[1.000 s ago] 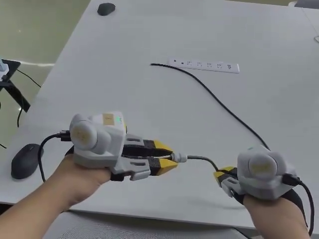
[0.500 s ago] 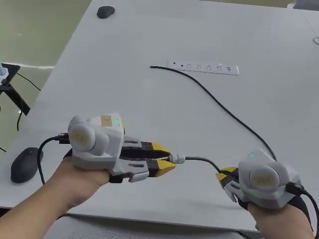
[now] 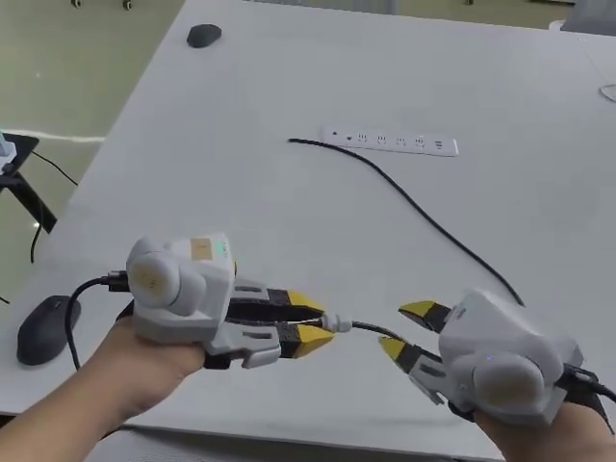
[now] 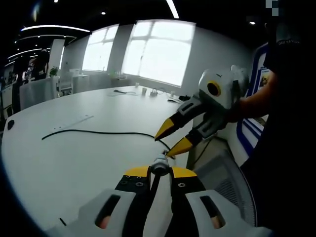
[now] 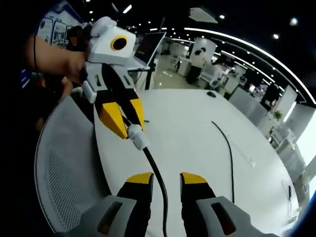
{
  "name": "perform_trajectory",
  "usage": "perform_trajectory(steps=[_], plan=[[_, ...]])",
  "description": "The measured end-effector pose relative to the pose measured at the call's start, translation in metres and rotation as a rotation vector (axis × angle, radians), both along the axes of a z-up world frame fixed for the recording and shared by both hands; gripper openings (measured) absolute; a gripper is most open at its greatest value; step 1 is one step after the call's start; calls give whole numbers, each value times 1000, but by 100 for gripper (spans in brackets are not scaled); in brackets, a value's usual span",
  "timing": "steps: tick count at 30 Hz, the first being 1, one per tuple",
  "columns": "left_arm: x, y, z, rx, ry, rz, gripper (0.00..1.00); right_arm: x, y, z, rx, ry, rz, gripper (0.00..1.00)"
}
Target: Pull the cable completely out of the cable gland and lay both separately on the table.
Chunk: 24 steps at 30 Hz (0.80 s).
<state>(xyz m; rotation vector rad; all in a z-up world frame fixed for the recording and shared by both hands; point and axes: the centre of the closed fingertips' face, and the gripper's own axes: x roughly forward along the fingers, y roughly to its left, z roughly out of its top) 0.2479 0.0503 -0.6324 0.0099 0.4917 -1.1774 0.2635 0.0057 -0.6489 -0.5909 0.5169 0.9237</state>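
Near the front edge of the pale table (image 3: 241, 192), the left gripper (image 3: 325, 322) has its fingers clenched on the cable gland (image 3: 337, 322). The right gripper (image 3: 391, 324) has its fingers spread around the black cable (image 3: 423, 216), not gripping it. A weak or off-centre pinch could slip, and the far tail by the power strip (image 3: 390, 141) might snag.

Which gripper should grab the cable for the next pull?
The right gripper: its open jaws straddle the cable beside the cable gland; the left gripper is shut on the cable gland, anchoring it.
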Motion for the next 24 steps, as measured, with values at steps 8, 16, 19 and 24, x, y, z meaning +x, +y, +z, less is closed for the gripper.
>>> perform_trajectory(steps=[8,16,19,24], plan=[[0,0,0,3,-3,3,15,-7,20,-1,-39,-21,90,14],[-2,0,-2,1,4,6,15,-9,28,-5,-72,-35,128,8],[-3,-1,-2,0,5,6,15,-9,29,-3,-64,-35,131,6],[-3,-1,-2,1,5,8,15,-12,31,-4,-73,-50,155,2]])
